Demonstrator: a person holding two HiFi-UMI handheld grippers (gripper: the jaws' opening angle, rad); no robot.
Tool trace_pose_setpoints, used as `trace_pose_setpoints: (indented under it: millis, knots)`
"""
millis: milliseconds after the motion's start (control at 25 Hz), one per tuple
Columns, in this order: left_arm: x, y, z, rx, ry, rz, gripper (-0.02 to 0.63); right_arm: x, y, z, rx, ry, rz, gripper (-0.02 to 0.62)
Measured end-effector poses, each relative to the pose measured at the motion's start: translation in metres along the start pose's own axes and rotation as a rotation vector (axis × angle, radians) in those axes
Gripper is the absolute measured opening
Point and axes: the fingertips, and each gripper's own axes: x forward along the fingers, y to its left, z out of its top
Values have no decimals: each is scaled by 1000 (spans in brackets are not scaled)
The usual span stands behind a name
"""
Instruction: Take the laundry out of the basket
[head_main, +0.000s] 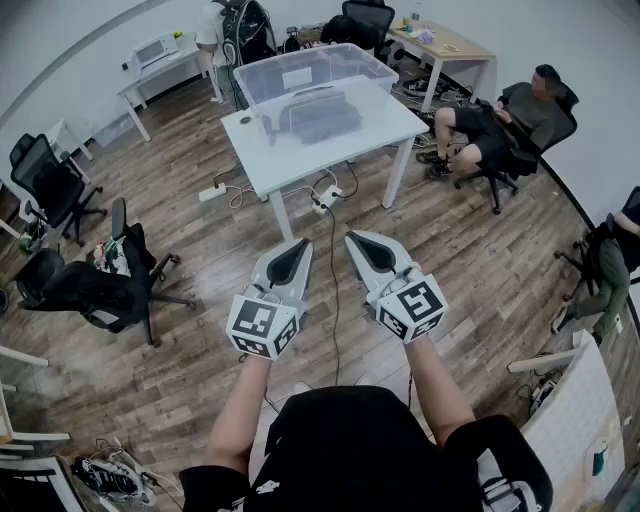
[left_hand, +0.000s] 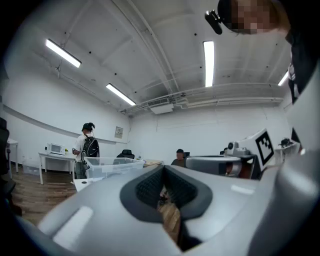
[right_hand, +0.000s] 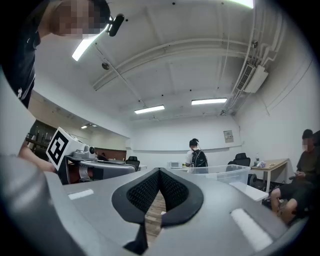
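Observation:
A clear plastic basket (head_main: 315, 75) stands on a white table (head_main: 395, 120) ahead of me, with dark grey laundry (head_main: 318, 115) lying inside it. My left gripper (head_main: 302, 243) and right gripper (head_main: 352, 238) are held side by side at waist height, well short of the table, both shut and empty, jaws touching at the tips. The basket (left_hand: 107, 165) shows small in the left gripper view, beyond the shut left gripper (left_hand: 162, 167). In the right gripper view the basket (right_hand: 220, 173) sits past the shut right gripper (right_hand: 159, 172).
Wood floor lies between me and the table, with cables and a power strip (head_main: 325, 197) under it. Black office chairs (head_main: 90, 285) stand at left. A seated person (head_main: 500, 120) is at right, and a standing person with a backpack (head_main: 232, 35) behind the table.

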Motion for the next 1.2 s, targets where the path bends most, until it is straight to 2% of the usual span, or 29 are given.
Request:
trace_pose_setpoints:
  millis: [280, 680, 1200]
  knots:
    - [1, -7, -2, 41, 13, 20, 8, -4, -3, 2, 8, -9, 4, -2]
    - [7, -9, -4, 30, 14, 33, 8, -7, -9, -1, 24, -13, 16, -1]
    - [22, -35, -11, 47, 41, 65, 8, -30, -30, -6, 42, -20, 43, -1]
